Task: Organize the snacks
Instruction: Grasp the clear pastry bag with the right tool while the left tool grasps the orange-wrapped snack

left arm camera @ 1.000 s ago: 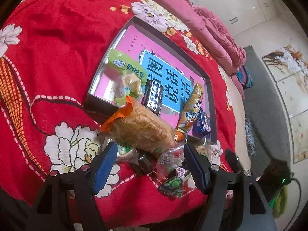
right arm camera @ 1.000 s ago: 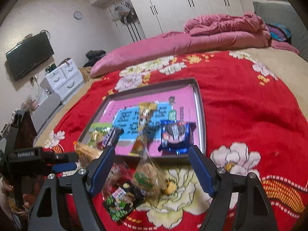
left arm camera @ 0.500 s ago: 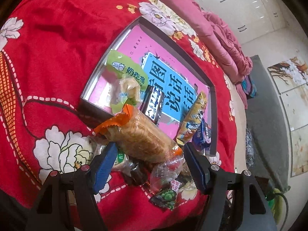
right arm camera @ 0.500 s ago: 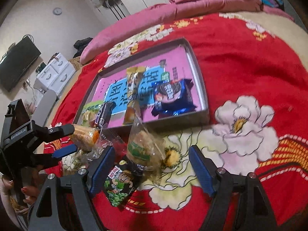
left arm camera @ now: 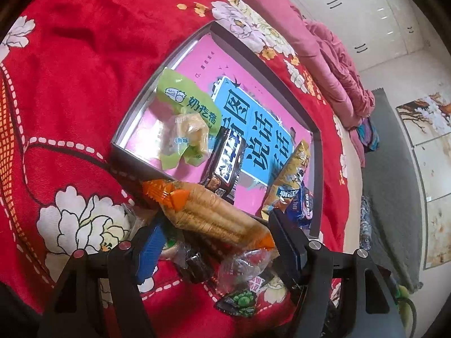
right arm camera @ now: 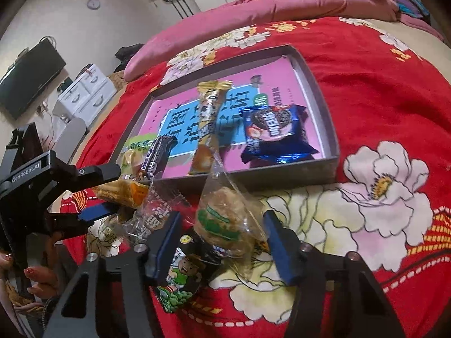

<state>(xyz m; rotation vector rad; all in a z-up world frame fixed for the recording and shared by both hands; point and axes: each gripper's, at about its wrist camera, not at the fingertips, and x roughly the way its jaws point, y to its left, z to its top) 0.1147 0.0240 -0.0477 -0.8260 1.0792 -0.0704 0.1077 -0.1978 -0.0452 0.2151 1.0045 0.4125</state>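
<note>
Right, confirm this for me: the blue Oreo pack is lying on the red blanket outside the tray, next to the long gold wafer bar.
Not quite. The blue Oreo pack lies inside the tray, on its pink liner near the front corner, not on the red blanket. The right wrist view shows it. It does lie next to the long gold wafer bar, which is in the tray too.
</note>
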